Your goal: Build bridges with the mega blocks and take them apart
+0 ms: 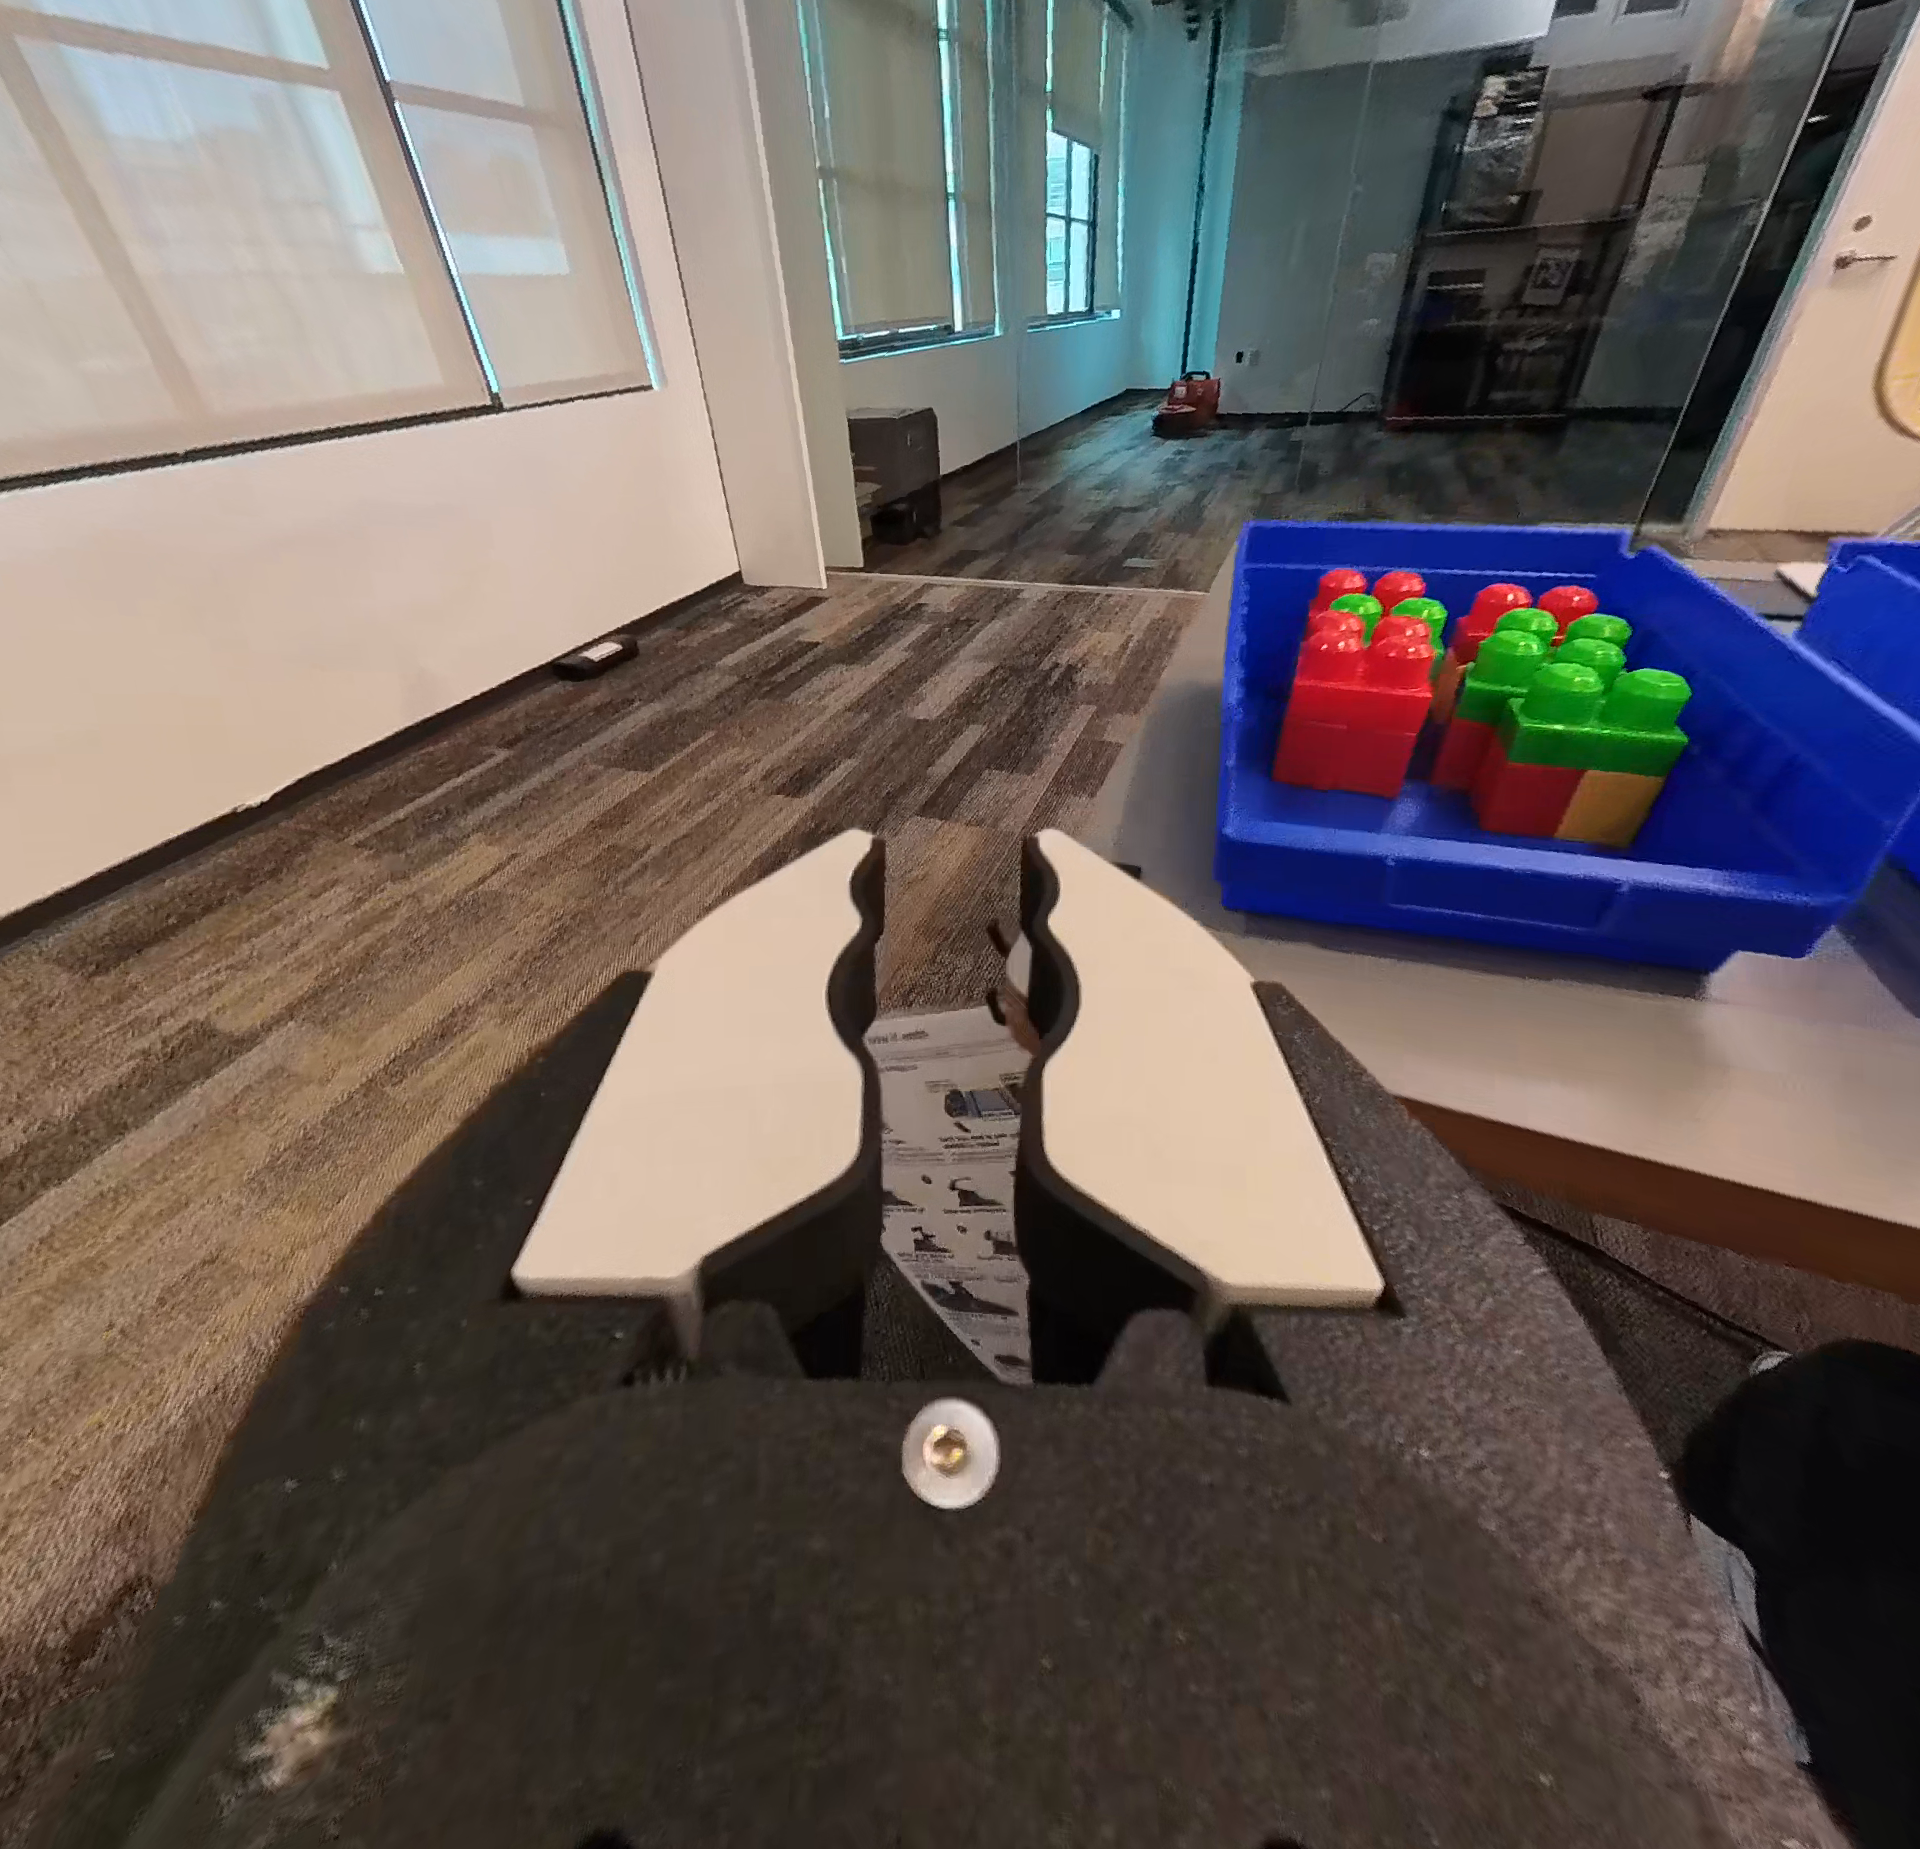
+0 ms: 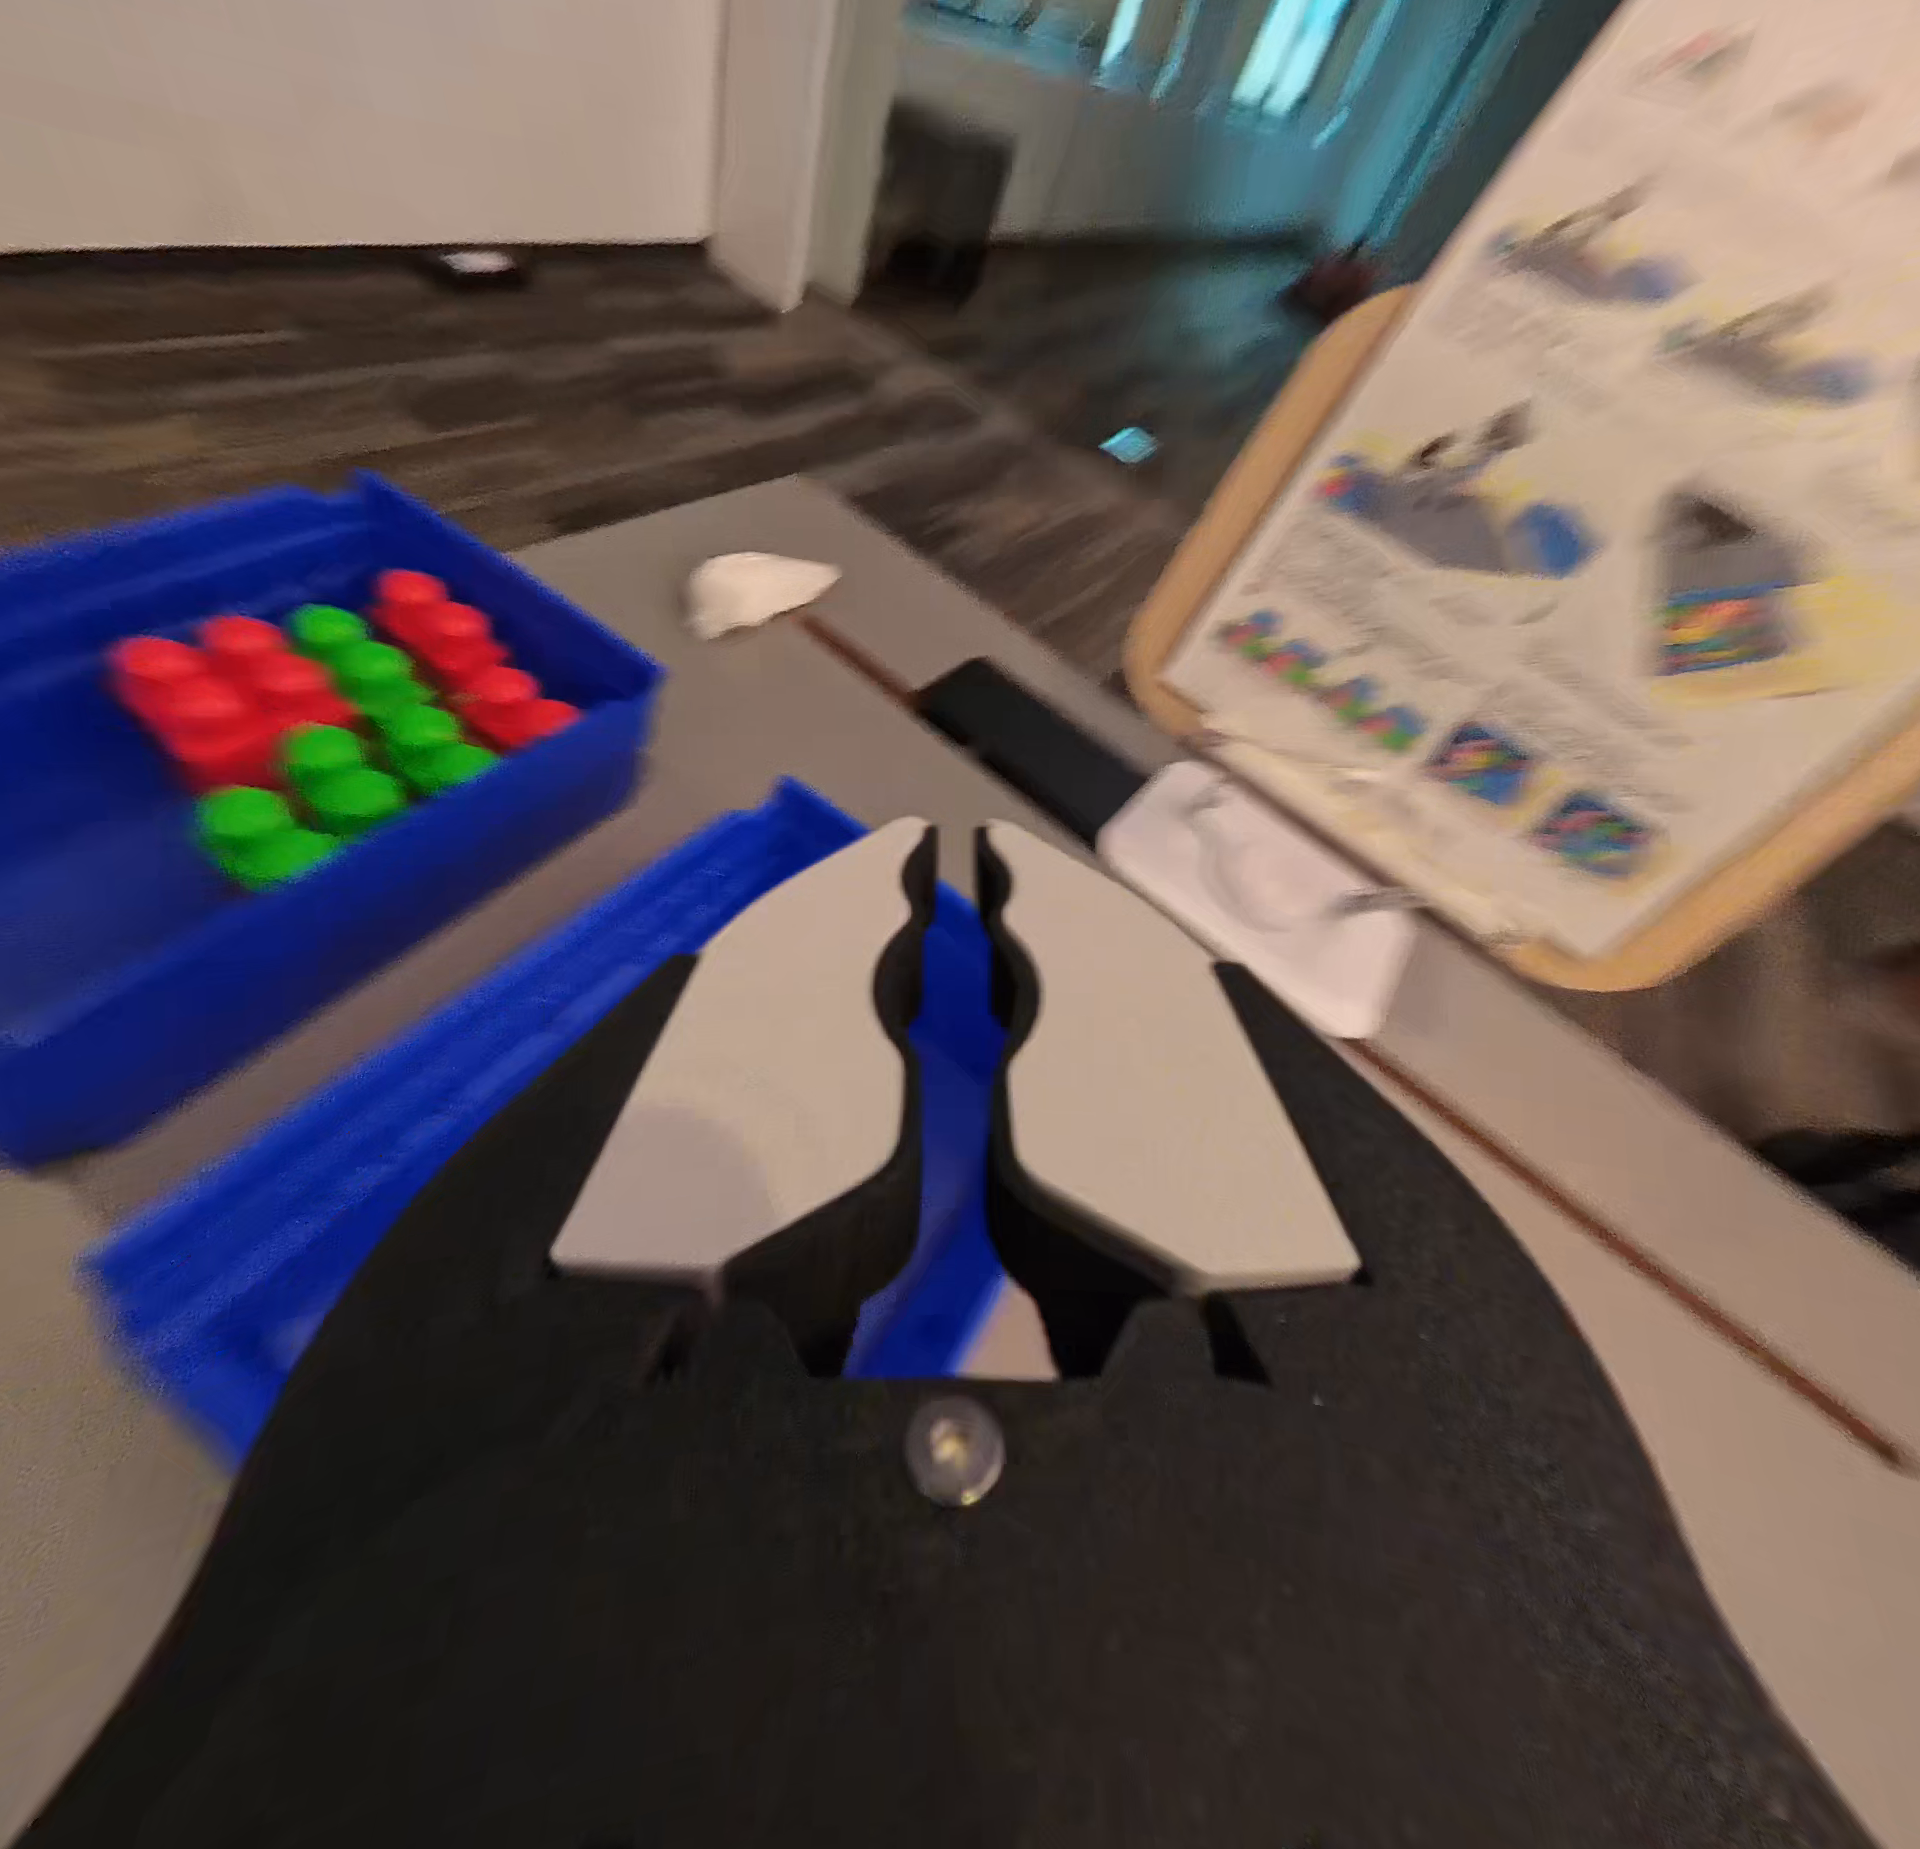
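Note:
A blue bin [image 1: 1507, 906] on the grey table [image 1: 1558, 1072] holds stacks of red blocks [image 1: 1351, 698] and green-topped blocks [image 1: 1590, 729]. My left gripper [image 1: 953, 864] is open and empty; it hangs over the carpet left of the table, short of the bin. The right wrist view is blurred. The same bin [image 2: 312, 926] with its blocks [image 2: 332, 698] lies at the left there. My right gripper [image 2: 956, 843] hovers over a second blue bin [image 2: 499, 1072]. Its jaws are almost closed, with a narrow slit and nothing between them.
A wood-framed board with a printed sheet [image 2: 1558, 552] leans on a white stand [image 2: 1268, 906] at the right. A crumpled white scrap [image 2: 758, 589] and a black block [image 2: 1018, 750] lie on the table. A printed paper [image 1: 951, 1124] lies below my left fingers. Spacing between my two grippers at the tips: around 55 centimetres.

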`<state>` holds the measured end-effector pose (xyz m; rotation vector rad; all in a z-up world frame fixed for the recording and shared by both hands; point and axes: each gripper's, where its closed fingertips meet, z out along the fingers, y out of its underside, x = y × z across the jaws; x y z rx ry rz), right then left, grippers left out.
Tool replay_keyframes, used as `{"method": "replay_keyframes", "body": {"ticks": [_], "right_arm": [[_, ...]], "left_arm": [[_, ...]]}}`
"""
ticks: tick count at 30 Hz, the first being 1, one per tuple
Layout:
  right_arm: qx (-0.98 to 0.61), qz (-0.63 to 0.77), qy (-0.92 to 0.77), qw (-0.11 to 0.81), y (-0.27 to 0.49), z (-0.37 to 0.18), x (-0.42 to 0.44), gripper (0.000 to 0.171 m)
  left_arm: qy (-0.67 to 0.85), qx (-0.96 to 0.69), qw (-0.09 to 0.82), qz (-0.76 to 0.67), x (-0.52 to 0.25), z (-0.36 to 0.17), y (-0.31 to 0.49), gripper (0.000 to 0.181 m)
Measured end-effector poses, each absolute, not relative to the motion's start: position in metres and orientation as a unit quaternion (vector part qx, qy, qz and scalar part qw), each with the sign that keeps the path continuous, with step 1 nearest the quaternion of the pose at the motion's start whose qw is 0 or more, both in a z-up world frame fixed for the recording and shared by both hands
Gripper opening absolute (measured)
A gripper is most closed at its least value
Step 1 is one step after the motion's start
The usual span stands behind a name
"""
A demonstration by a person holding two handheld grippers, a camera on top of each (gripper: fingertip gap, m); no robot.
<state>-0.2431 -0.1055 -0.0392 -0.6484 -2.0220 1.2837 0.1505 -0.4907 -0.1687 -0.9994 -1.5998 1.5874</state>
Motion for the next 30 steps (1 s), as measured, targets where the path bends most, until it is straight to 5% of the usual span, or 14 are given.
{"method": "replay_keyframes", "body": {"ticks": [3, 7, 13, 17, 19, 24, 30], "right_arm": [[-0.267, 0.452, -0.772, 0.359, -0.057, -0.079, -0.252, 0.031], [-0.386, 0.387, -0.818, 0.178, -0.029, -0.166, -0.250, 0.034], [-0.493, 0.298, -0.814, 0.074, -0.019, -0.232, -0.250, 0.072], [-0.512, 0.220, -0.830, 0.039, -0.027, -0.271, -0.244, 0.050], [-0.506, 0.169, -0.846, 0.023, -0.026, -0.288, -0.238, 0.011], [-0.501, 0.155, -0.851, 0.009, -0.006, -0.290, -0.245, 0.007], [-0.536, 0.141, -0.832, -0.014, 0.116, -0.290, -0.253, 0.005]], "left_arm": [[-0.598, -0.395, 0.331, 0.614, 0.140, -0.157, -0.475, 0.025], [-0.581, -0.417, 0.322, 0.621, 0.128, -0.143, -0.451, 0.024], [-0.555, -0.436, 0.309, 0.637, 0.112, -0.122, -0.419, 0.023], [-0.549, -0.450, 0.306, 0.634, 0.096, -0.118, -0.399, 0.023], [-0.547, -0.463, 0.299, 0.630, 0.086, -0.119, -0.389, 0.023], [-0.535, -0.482, 0.284, 0.633, 0.070, -0.111, -0.368, 0.023], [-0.523, -0.504, 0.278, 0.629, 0.044, -0.111, -0.337, 0.023]]}}
